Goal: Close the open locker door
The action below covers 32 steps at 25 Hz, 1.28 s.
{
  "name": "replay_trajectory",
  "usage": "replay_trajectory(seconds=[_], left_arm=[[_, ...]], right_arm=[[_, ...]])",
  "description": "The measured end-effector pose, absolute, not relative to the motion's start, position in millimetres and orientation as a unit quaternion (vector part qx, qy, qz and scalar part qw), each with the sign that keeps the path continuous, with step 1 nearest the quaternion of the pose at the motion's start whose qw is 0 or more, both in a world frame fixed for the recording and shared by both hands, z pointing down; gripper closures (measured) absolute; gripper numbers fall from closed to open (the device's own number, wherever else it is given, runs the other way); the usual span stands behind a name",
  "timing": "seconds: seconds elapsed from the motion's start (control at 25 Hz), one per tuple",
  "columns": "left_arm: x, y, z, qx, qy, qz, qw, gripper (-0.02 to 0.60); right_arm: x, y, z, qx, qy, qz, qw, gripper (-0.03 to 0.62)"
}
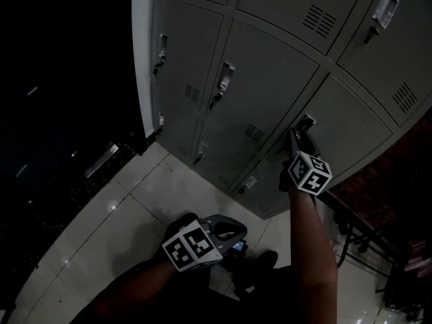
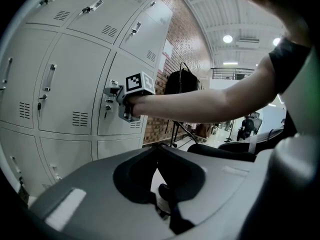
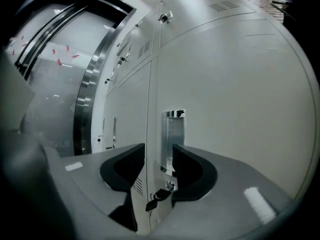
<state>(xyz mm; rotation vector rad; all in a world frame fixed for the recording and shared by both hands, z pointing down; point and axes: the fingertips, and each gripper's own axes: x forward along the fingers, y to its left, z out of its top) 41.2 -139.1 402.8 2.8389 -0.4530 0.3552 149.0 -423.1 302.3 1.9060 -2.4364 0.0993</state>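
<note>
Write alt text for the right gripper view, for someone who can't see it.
The right gripper has its jaws apart at a grey locker door, with the door's recessed metal handle showing between them. A key hangs in the lock just below the handle. More lockers run left toward a metal-framed doorway.

I can read no words, numbers or brands anywhere. The white cube point(image 1: 191, 246) on my left gripper point(image 1: 228, 233) and the twin cube point(image 1: 310, 173) on my right gripper point(image 1: 302, 130) bear only black square patterns. A pale sheet point(image 2: 167, 49) on the red brick wall point(image 2: 181, 31) is too small to read.
</note>
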Motion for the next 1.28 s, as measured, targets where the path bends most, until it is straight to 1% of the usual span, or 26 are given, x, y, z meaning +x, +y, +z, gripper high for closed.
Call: replay_trajectory(seconds=[0.12,0.28,0.4,0.56,0.84,1.04,1.28], left_arm=[[41,-138,405,0.972,-0.155,0.125,0.123,0.569],[40,-138,403,0.973,-0.153,0.126,0.12,0.569],[40,-139,403,0.973,-0.153,0.127,0.12,0.569],[40,-138,404,0.973,-0.152,0.128,0.116,0.569],[42,-135,402,0.974,-0.148,0.131,0.108,0.569],[46,-135,400,0.976,-0.144,0.13,0.103,0.569],[52,-129,399,0.977,-0.134,0.131,0.102,0.569]], right_arm=[[162,-398,303,0.616,-0.786,0.042,-0.001,0.453],[177,-349,307,0.602,-0.797,0.044,-0.002,0.525],[190,-309,305,0.588,-0.808,0.043,-0.005,0.551],[202,-251,304,0.568,-0.822,0.043,-0.011,0.562],[218,-159,325,0.561,-0.826,0.056,0.014,0.562],[204,-118,353,0.522,-0.849,0.08,0.026,0.568],[194,-95,375,0.482,-0.872,0.07,0.055,0.582]])
